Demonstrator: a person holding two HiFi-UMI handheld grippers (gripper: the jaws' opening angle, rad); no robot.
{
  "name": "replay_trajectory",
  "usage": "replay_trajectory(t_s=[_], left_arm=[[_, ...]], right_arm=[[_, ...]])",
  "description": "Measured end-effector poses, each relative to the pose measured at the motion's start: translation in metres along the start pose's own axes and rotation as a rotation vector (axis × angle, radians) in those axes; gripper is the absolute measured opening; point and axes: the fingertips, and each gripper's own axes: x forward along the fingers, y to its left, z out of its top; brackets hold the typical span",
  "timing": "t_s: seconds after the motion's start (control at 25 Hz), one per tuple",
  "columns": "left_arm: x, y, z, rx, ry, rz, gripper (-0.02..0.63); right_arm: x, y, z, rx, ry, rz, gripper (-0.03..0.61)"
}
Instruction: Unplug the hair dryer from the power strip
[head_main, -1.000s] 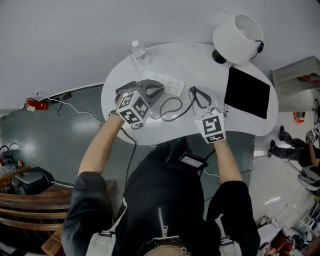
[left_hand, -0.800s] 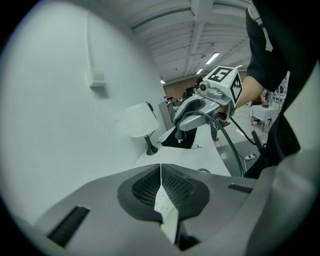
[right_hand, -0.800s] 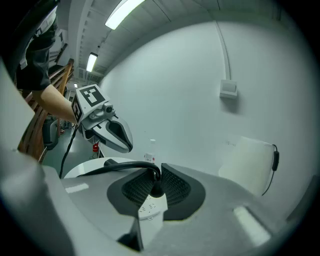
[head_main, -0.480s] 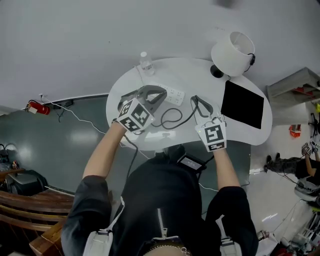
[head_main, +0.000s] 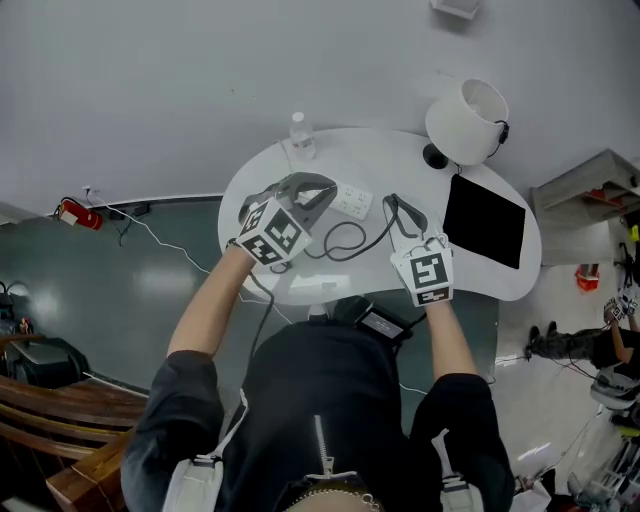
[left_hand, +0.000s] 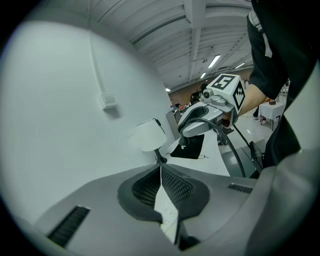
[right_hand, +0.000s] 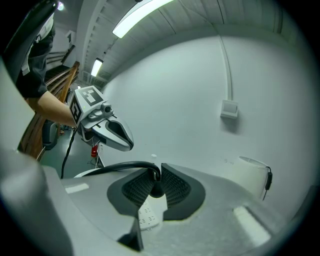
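Right gripper view showed the right gripper (right_hand: 157, 175) closed partway on the black plug (right_hand: 156, 190), its cord (right_hand: 118, 168) arching away to the left of the frame. The white power strip (right_hand: 148, 216) lay below the gripper at the bottom centre, apart from the plug, with open air between them. By that reading the plug was already out of its socket.

Left gripper view showed the left gripper (left_hand: 161, 172) fully closed with nothing between its pads. Only a thin sliver of the strip showed through the slit beneath it.

In the head view, over the last second both grippers had risen off the white surface (head_main: 395, 158) together. They kept their places side by side at mid-frame, the left one above the strip's left end and the right one just to the strip's right. The strip had stayed lying on the surface and had not come up with the plug, and the cord's loop still trailed on the surface between the two grippers.

Judging from this, the pull itself was done. What seemed left was to carry the plug clear and set it down. The dryer itself could not be picked out in any view.
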Motion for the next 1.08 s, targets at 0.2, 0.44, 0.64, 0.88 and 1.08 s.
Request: replay_trajectory(t_s=[0.2, 0.44, 0.64, 0.88, 1.08], left_arm=[[0.0, 0.0, -0.001, -0.001, 0.005, 0.0, 0.015], [0.002, 0.0, -0.006, -0.004, 0.008, -0.002, 0.015], [0.002, 0.002, -0.009, -0.012, 0.01, -0.003, 0.015], [0.005, 0.001, -0.013, -0.012, 0.019, -0.009, 0.017], [0.004, -0.003, -0.018, -0.013, 0.026, -0.018, 0.015]], right_arm=[[0.003, 0.002, 0.002, -0.008, -0.001, 0.01, 0.044], [0.007, 0.003, 0.002, -0.011, 0.001, 0.017, 0.044], [0.009, 0.002, 0.001, -0.009, 0.009, 0.021, 0.044], [0.013, 0.002, 0.001, -0.011, 0.009, 0.028, 0.044], [0.014, 0.007, 0.002, -0.012, 0.011, 0.035, 0.044]])
